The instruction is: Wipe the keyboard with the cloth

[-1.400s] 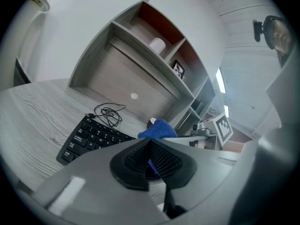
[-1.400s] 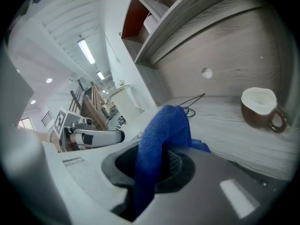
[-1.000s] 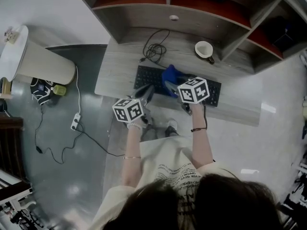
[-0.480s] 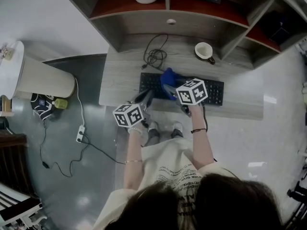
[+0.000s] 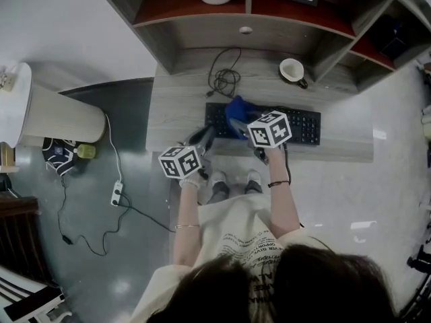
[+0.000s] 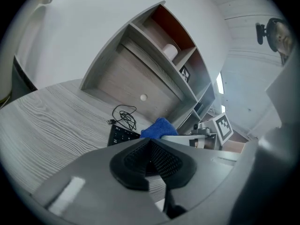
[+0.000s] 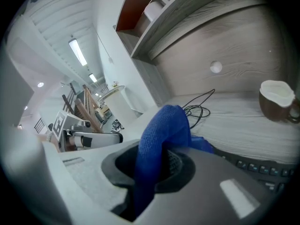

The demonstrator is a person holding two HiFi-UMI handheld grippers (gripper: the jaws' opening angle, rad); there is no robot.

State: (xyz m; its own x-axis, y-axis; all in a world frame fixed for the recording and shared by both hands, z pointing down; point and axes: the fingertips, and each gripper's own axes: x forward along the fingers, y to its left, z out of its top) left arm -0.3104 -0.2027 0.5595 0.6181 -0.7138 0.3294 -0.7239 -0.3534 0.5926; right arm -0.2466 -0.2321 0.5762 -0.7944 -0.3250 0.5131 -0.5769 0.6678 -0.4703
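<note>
Here the right tool (image 5: 240,122) is clamped on the blue cloth (image 5: 236,107), which bunches up out of its jaws over the left part of the keyboard (image 5: 300,124). I cannot tell whether it touches the keys. The left tool (image 5: 203,136), jaws together with nothing between them, is at the front edge of the tabletop (image 5: 175,113), near the keyboard's left end. A cup (image 5: 291,70) stands behind the keyboard.

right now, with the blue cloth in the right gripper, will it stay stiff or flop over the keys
Probably floppy: the cloth bends in a soft hump above the right gripper, which is shut on it. Likely light, as one pinch holds it up. Its fuzzy weave should drag on the keyboard, not slip.
</note>
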